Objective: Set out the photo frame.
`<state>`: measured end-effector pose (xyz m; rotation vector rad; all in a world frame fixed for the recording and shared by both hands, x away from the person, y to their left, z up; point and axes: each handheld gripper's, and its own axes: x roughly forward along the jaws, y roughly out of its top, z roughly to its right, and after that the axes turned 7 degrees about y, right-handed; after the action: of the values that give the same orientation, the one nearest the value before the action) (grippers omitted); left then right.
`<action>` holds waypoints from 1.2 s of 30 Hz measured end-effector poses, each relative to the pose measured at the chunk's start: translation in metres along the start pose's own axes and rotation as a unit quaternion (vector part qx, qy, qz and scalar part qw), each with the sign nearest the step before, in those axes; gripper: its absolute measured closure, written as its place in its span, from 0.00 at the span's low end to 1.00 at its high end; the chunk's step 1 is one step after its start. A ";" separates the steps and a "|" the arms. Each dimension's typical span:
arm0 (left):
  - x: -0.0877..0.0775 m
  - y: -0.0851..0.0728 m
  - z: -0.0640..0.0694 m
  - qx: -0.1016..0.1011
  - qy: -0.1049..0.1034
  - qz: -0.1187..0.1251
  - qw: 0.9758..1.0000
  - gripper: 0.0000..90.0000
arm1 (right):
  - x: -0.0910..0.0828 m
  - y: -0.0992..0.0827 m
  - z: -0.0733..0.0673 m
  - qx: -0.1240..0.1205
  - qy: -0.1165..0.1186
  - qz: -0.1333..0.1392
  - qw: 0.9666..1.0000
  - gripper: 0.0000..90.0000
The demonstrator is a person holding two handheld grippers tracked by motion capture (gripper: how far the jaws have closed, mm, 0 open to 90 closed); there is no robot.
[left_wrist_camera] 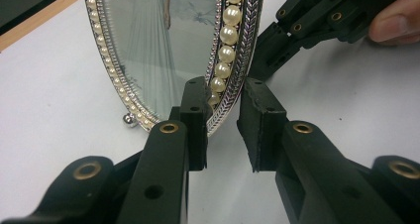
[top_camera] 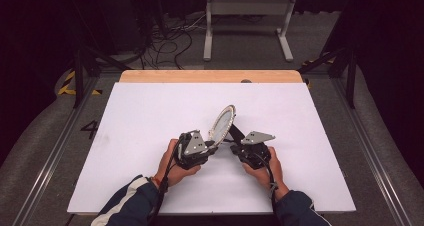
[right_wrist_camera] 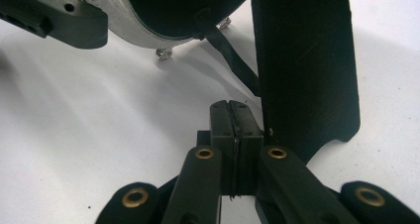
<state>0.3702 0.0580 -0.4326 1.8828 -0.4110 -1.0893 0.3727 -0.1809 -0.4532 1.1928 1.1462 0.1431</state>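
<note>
**Grippers at an oval frame on the white table**

Hands hold two black grippers close together near the front of a white table top (top_camera: 150, 136), with an oval silver picture frame edged in pearl beads (top_camera: 222, 122) standing tilted between and just beyond them.

The left gripper (left_wrist_camera: 223, 130) reaches the frame's lower rim from the near side. Its jaws stand apart with a clear gap; the beaded, herringbone-patterned rim (left_wrist_camera: 233, 60) runs into that gap. The left-hand jaw lies against the glass face of the frame, while the right-hand jaw sits just beside the rim's outer edge, and whether it touches cannot be told. A small silver ball foot (left_wrist_camera: 130, 120) of the frame rests on the table just left of this gripper's jaws. Farther off to the upper right of them are the right gripper and a fingertip (left_wrist_camera: 396, 23) of the hand that carries it.

The right gripper (right_wrist_camera: 232, 130) has its jaws pressed flat together with nothing visible between them. Just right of them and touching their side stands the frame's black flat back stand (right_wrist_camera: 307, 70), which rises upward from the table. The frame's dark back (right_wrist_camera: 183, 8) with its silver edge hangs above and ahead of the jaws, two small feet (right_wrist_camera: 163, 54) beneath it, and the left gripper's arm crosses the upper left.
</note>
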 end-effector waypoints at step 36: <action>-0.003 0.007 0.008 0.013 -0.014 0.009 1.000 0.83 | -0.009 0.001 0.003 -0.003 -0.019 0.030 0.999 0.98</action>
<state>0.3631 0.0513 -0.4270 1.8849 -0.4581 -1.1048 0.3712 -0.1884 -0.4467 1.2215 1.0759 0.1683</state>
